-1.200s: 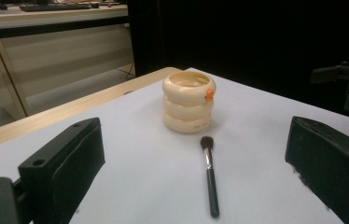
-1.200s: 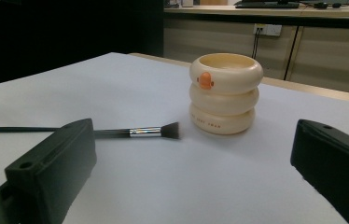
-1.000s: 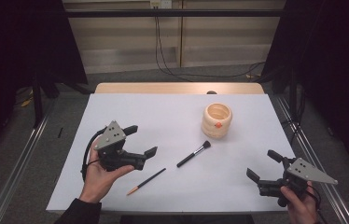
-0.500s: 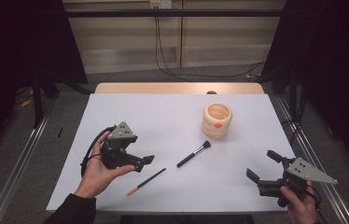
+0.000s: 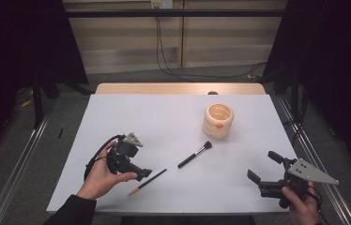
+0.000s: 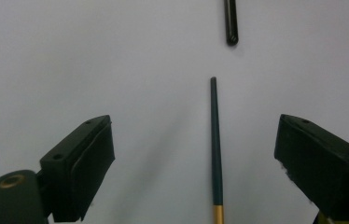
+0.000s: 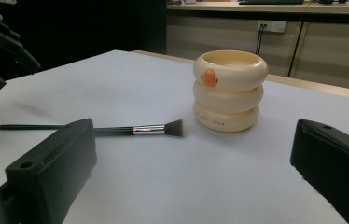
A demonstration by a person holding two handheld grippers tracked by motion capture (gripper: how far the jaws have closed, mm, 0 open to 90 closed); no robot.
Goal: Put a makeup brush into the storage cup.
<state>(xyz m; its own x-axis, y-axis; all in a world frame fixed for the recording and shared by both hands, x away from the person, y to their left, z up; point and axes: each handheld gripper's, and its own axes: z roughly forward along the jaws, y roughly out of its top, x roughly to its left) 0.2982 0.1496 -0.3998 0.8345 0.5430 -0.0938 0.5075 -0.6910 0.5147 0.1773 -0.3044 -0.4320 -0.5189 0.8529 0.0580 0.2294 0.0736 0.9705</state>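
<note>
The white, matte bench (image 5: pixel 117 112) sits among dark curtains, with a grey floor and a pale panelled wall beyond. Nearest the person, the right gripper (image 5: pixel 270 171) rests low at the near right corner, well right of the pencil, jaws wide apart and empty. The slim dark-green pencil (image 5: pixel 148 181) with a gold end lies flat near the front edge. The left gripper (image 5: pixel 141 172) hangs just over its left, jaws spread wide though lately narrowing slightly, the shaft between them untouched. Just beyond the pencil lies a black-handled makeup brush (image 5: pixel 195 154); farther back stands a cream ringed holder (image 5: pixel 218 121).
</note>
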